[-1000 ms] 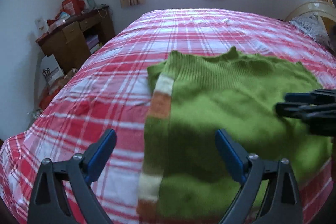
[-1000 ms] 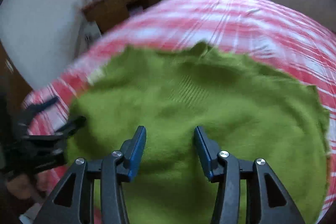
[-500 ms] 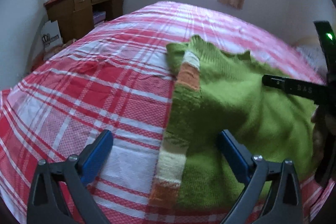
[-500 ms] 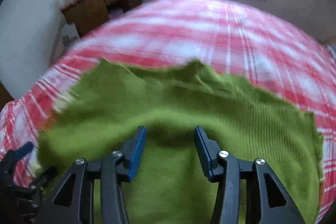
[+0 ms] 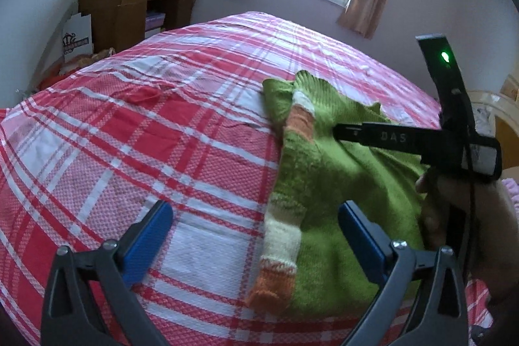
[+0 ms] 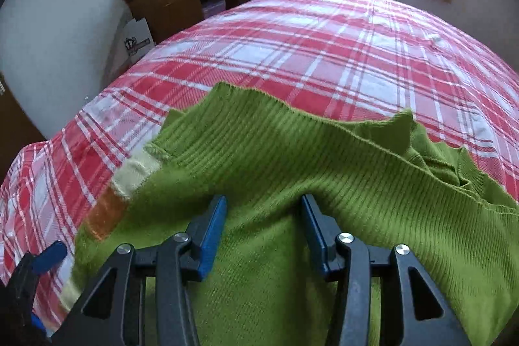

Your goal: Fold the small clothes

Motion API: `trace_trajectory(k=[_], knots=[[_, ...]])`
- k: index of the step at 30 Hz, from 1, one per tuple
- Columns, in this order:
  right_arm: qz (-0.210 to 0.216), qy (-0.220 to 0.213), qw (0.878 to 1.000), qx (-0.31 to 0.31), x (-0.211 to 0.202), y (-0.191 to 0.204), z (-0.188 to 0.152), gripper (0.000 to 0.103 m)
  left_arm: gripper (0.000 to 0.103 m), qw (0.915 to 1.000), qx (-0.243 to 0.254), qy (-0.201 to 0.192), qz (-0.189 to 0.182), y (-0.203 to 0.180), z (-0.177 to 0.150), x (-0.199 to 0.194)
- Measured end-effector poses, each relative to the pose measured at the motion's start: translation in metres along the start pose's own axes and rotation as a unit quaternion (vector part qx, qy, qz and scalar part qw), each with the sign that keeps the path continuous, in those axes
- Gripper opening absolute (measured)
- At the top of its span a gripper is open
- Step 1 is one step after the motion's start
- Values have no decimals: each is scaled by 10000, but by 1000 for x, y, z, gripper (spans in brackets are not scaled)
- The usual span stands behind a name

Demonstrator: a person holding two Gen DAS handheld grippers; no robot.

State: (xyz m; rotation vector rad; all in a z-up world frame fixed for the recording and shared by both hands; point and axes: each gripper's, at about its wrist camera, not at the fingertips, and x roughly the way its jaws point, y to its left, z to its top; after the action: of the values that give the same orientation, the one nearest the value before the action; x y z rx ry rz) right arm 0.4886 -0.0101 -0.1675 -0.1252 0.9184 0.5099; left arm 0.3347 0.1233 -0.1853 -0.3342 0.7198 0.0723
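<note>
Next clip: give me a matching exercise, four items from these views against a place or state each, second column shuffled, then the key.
Items:
1. green sweater
2. striped sleeve
3. left tool
4. wooden desk

Places or states:
A. against the wall, clutter on top
B. open above the bedspread
C. lies along the sweater's left edge
D. spread on the plaid bed

Pairs: 1-D, 2-C, 3-B, 4-A

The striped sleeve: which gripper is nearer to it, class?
Left. The left gripper straddles the striped sleeve; the right gripper sits over the sweater's green body, beside the sleeve.
</note>
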Motion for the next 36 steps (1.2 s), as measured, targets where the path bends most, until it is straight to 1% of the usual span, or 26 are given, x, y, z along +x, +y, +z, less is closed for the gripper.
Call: trace_trajectory(k=[2,3,5,9,11,14,15,17,19,22,25,28,32,34,36], knots=[[198,-119,9996,185,-15,-4,-10,49,103,9998,-101,-34,-137,5,0,-2],[228,-234,9992,233,-27,-6,-17,49,103,9995,-178,-73,-242,8,0,-4],[171,-490,9985,197,-51,-5,-32,49,103,9987,-288,-140,-388,13,-1,-6],[112,-753,9971,9,-94,1,-70,50,103,9970,-456,-152,-606,20,0,-8],[69,-841,9961,-268,-114,11,-95,50,103,9969,-447,-63,-639,21,3,-9],[-66,-925,9922,-835,-133,31,-126,51,103,9986,-101,160,-499,14,9,-10],[-161,-971,9896,-1045,-137,38,-137,56,103,9990,5,178,-416,12,12,-13],[-317,-1069,9839,-1397,-140,53,-154,60,103,9991,37,161,-394,15,21,-19],[-412,-1126,9775,-1735,-138,68,-165,60,103,9989,-34,192,-417,19,37,-24],[-535,-1119,9694,-2119,-130,90,-170,60,103,9983,60,377,-448,19,53,-19],[-536,-1167,9652,-2278,-126,107,-169,60,103,9980,294,507,-226,13,58,-6],[-607,-1108,9619,-2424,-117,120,-169,60,103,9956,645,671,78,5,56,12],[-861,-1119,9533,-2670,-106,137,-164,60,103,9931,831,811,144,-2,57,27],[-828,-1154,9532,-2669,-104,141,-157,60,103,9928,844,836,140,-4,62,34],[-680,-1096,9570,-2598,-100,143,-149,60,103,9924,892,838,145,-8,68,38]])
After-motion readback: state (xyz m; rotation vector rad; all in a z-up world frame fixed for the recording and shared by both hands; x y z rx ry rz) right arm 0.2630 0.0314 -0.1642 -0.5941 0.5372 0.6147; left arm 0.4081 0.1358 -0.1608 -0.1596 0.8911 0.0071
